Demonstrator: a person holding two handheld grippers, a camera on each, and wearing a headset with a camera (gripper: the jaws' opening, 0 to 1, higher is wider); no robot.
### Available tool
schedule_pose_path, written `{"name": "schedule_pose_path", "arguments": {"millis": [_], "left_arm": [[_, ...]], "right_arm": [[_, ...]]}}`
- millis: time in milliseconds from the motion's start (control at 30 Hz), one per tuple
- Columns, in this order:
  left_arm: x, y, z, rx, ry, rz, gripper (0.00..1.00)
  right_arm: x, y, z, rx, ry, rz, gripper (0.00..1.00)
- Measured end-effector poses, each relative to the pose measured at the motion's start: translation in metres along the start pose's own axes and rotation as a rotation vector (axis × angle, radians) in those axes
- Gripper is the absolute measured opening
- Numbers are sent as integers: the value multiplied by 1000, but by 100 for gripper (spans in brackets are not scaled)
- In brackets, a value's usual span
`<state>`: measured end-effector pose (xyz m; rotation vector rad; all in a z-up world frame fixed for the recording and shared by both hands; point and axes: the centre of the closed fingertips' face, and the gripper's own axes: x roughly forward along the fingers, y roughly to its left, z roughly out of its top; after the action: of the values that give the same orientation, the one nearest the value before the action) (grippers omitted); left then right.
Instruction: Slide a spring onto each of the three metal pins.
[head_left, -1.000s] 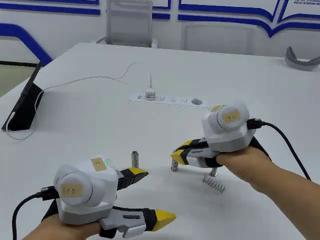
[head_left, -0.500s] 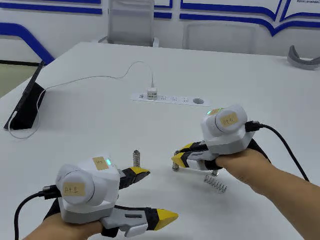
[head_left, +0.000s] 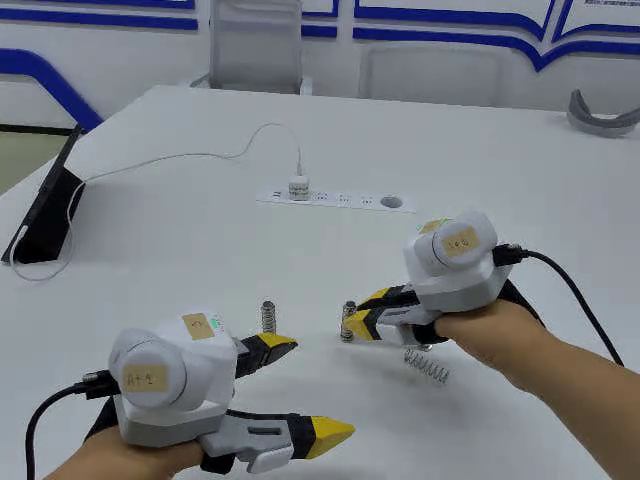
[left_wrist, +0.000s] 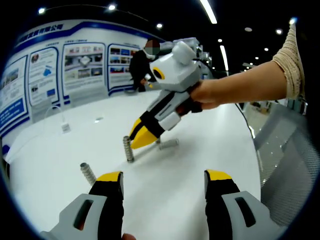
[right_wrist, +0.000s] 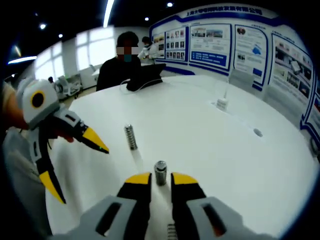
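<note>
Between the jaws of my right gripper (right_wrist: 160, 179) stands the near pin (right_wrist: 160, 172), upright, with a spring already wound round it. The jaws are drawn close, one tip on each side of the coil top; I can't tell whether they pinch it or just flank it. My left gripper (left_wrist: 164, 176) hangs low over the surface (head_left: 180, 260) with its jaws wide apart and nothing between them. Just beyond, the far pin (right_wrist: 130, 136) also carries a spring and stands clear of both grippers. The loose spring (head_left: 428, 367) lies on its side on the surface, near my right hand and apart from both pins, so I judge one spring is left to seat. Handling guess: thin wire coil, next to no weight, soft along its axis, stiffer across it. It'll roll on this smooth top and ping out of the jaws if squeezed hard or off-centre. I'd take it across the coils, about a third from one end, with light closure, so the other end stays open and free to go over a pin tip. Don't crush the coils, or the bore goes oval and may bind on the shaft. The pins look slim and free-standing; I can't see how they're fixed, so treat them as tippable and keep side loads off them. The power strip (head_left: 325, 198) sits well back, out of the way.
</note>
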<state>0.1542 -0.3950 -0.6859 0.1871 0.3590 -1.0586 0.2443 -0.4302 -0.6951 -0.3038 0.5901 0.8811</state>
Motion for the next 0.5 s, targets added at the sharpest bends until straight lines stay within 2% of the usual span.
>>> {"name": "schedule_pose_path", "arguments": {"millis": [500], "left_arm": [[0,1,1,-1,-1,2,67]], "right_arm": [[-29,1,-6,-11,-26,-29,18]]}}
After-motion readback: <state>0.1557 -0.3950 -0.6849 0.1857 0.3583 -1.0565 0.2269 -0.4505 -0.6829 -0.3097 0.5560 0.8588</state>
